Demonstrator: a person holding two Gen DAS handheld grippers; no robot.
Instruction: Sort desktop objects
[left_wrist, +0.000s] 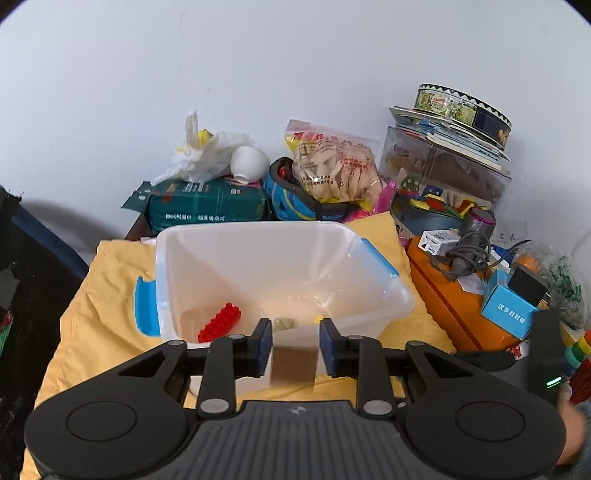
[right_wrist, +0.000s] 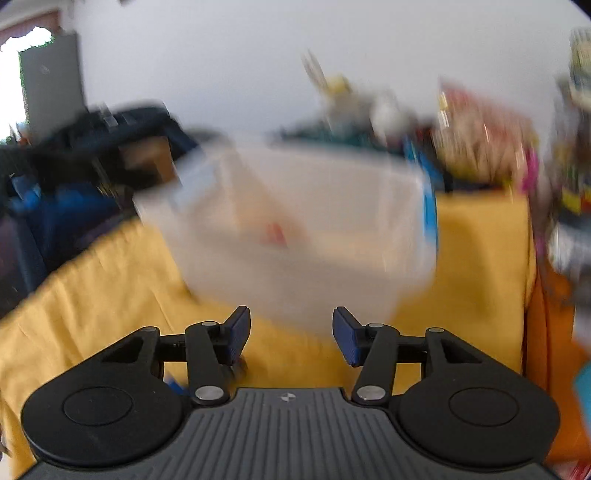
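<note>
A translucent white storage box (left_wrist: 207, 258) with blue latches sits on a yellow cloth (left_wrist: 99, 295). A red toy brick (left_wrist: 218, 322) and some small pieces lie on its floor. My left gripper (left_wrist: 295, 347) is shut on a brown block (left_wrist: 293, 363), held over the box's near rim. The right wrist view is blurred by motion. My right gripper (right_wrist: 291, 334) is open and empty, above the cloth (right_wrist: 110, 280) in front of the box (right_wrist: 332, 221), where a red shape (right_wrist: 275, 234) shows inside.
Clutter lines the back wall: a green packet (left_wrist: 207, 203), a white plastic bag (left_wrist: 207, 155), a snack bag (left_wrist: 332, 166), a clear case with a round tin (left_wrist: 461, 107) on top. An orange box (left_wrist: 454, 306) with a cable and a blue carton (left_wrist: 506, 306) stands at the right.
</note>
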